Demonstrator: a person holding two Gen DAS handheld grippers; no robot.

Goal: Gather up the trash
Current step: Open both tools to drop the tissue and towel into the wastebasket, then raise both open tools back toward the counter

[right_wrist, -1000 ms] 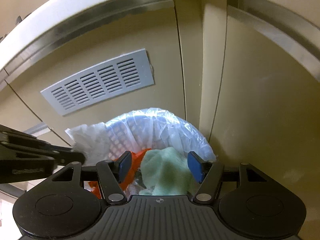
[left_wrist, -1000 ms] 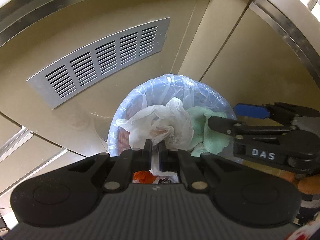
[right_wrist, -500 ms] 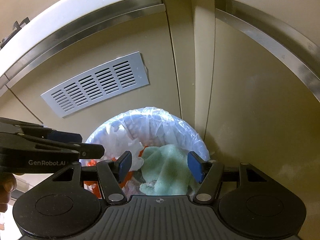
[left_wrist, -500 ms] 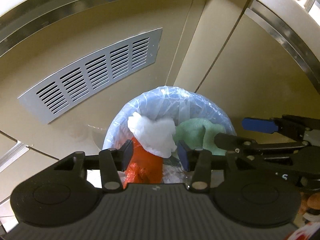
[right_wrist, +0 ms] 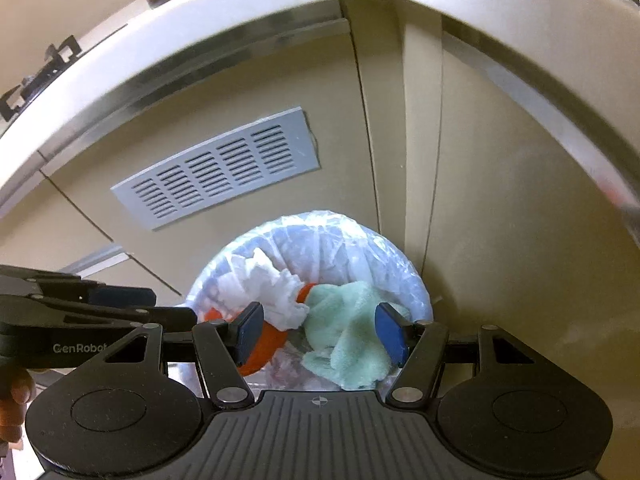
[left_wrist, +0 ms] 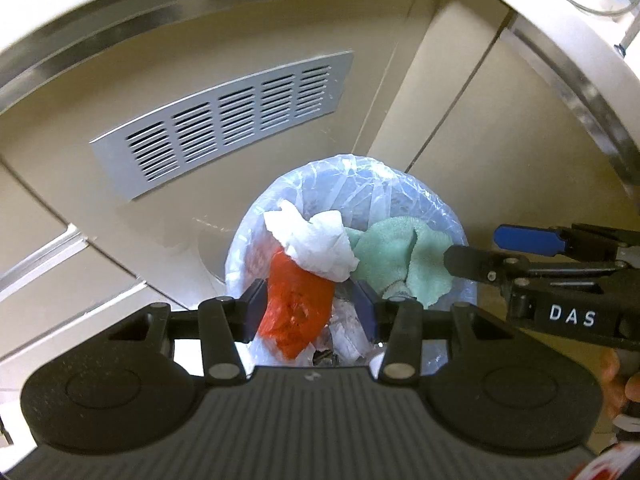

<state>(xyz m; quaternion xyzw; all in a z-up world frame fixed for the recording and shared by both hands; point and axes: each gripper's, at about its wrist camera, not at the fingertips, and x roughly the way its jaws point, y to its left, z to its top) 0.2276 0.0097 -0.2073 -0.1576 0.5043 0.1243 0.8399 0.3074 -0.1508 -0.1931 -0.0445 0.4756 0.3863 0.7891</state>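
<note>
A round bin lined with a clear plastic bag (left_wrist: 400, 184) stands on the floor in a cabinet corner. In it lie a crumpled white paper (left_wrist: 316, 244), an orange plastic bag (left_wrist: 296, 308) and a green cloth (left_wrist: 400, 256). My left gripper (left_wrist: 310, 312) hovers above the bin, open, with nothing between its pads. My right gripper (right_wrist: 320, 332) is also open and empty above the bin (right_wrist: 332, 232), over the green cloth (right_wrist: 344, 328). Each gripper shows in the other's view: the right gripper (left_wrist: 492, 250) at the right edge, the left gripper (right_wrist: 160, 306) at the left.
Beige cabinet doors surround the bin, and a grey vent grille (left_wrist: 224, 124) sits in the panel behind it. A countertop edge (right_wrist: 240, 12) overhangs above, with small items on it. A person's fingers (right_wrist: 16, 400) hold the left gripper's handle.
My left gripper went from shut on the white paper to open, and the paper now lies in the bin. Both grippers have lifted a little away from the bin.
</note>
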